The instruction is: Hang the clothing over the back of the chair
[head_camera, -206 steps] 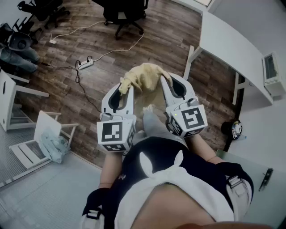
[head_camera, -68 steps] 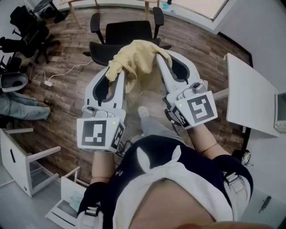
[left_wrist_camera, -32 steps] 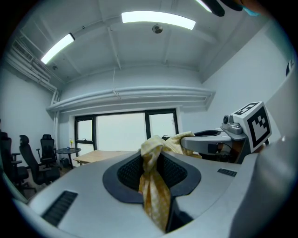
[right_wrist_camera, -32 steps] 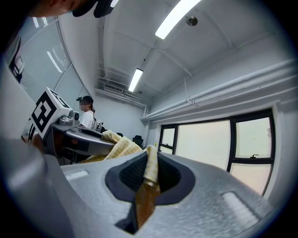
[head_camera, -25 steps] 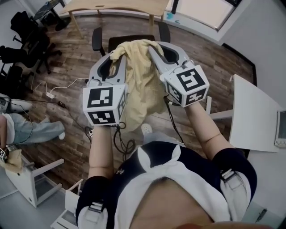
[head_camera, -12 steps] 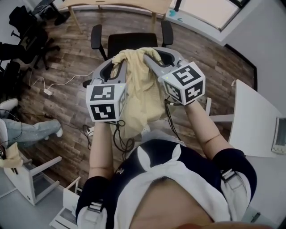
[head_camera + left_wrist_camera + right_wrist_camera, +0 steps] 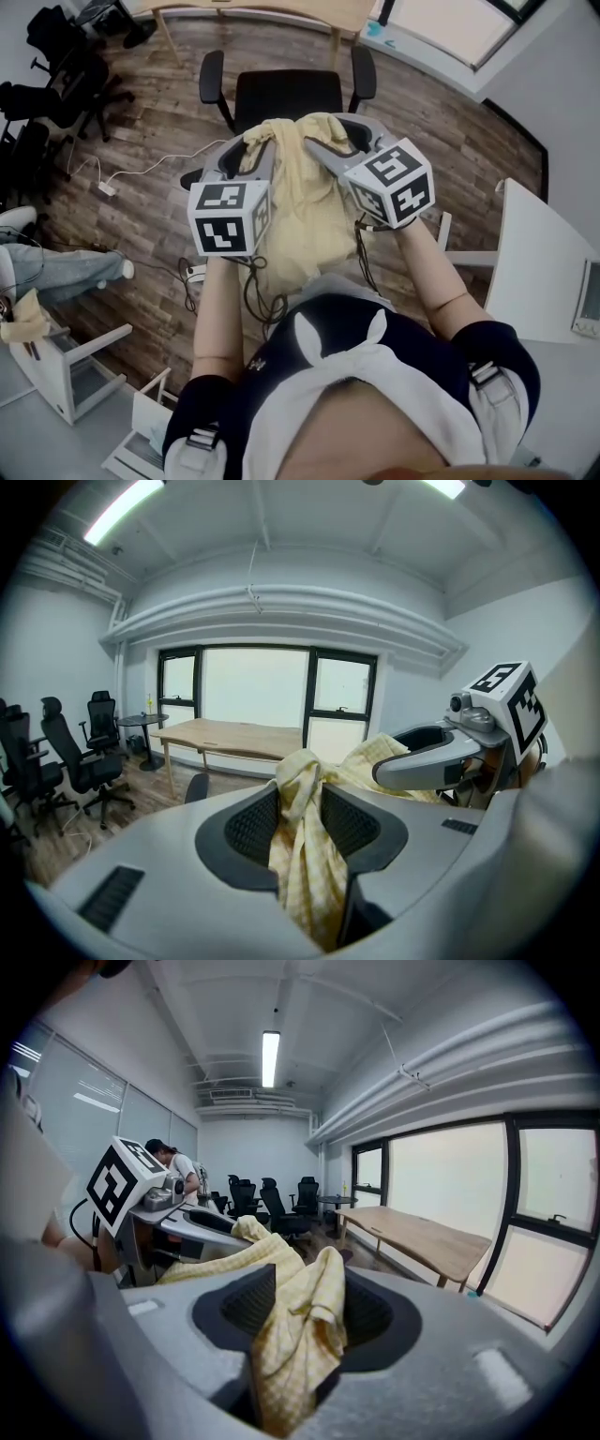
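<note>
The left gripper (image 7: 255, 152) has its jaws opening, its pads pressing a bunched fold of the yellow garment (image 7: 302, 211). The garment spans both grippers at the black chair's (image 7: 286, 94) near edge and droops toward the person. The right gripper (image 7: 316, 145) has its jaws opening too, parted, with cloth loose between them.

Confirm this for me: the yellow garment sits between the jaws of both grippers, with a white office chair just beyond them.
Not quite. The chair is black, not white; the head view shows its dark seat and armrests. The rest stands: the yellow garment sits between the jaws of the left gripper and the right gripper, and both sets of jaws are opening.
</note>
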`<action>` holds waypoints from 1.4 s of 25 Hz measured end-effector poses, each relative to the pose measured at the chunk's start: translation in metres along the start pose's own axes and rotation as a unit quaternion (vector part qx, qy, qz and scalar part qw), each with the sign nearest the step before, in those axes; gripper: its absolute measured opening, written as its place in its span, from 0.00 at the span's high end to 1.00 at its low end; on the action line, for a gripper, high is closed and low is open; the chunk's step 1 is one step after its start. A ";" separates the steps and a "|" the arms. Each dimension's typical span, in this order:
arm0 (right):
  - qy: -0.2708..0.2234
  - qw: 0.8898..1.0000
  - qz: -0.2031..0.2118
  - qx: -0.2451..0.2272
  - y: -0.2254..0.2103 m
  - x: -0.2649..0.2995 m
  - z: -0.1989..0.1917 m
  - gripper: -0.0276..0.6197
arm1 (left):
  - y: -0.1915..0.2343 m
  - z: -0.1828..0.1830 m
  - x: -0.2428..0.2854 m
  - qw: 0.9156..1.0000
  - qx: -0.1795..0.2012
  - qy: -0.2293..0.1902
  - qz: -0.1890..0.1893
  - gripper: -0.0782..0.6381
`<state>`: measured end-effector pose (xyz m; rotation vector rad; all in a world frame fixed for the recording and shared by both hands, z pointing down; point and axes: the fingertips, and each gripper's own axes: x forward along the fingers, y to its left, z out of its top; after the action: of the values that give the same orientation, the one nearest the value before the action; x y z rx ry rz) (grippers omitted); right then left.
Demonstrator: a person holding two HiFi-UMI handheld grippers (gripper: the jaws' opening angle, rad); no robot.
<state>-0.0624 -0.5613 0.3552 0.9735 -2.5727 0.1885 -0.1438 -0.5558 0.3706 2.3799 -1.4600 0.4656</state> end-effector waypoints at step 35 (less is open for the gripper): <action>-0.012 0.991 0.117 -0.057 0.050 0.036 0.015 0.90 | 0.019 0.001 -0.007 0.999 0.018 0.025 0.007 0.64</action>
<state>-0.1247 -0.5496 0.3567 0.6360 -2.6833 0.0915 -0.1632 -0.5588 0.3688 2.3694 -1.4585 0.5559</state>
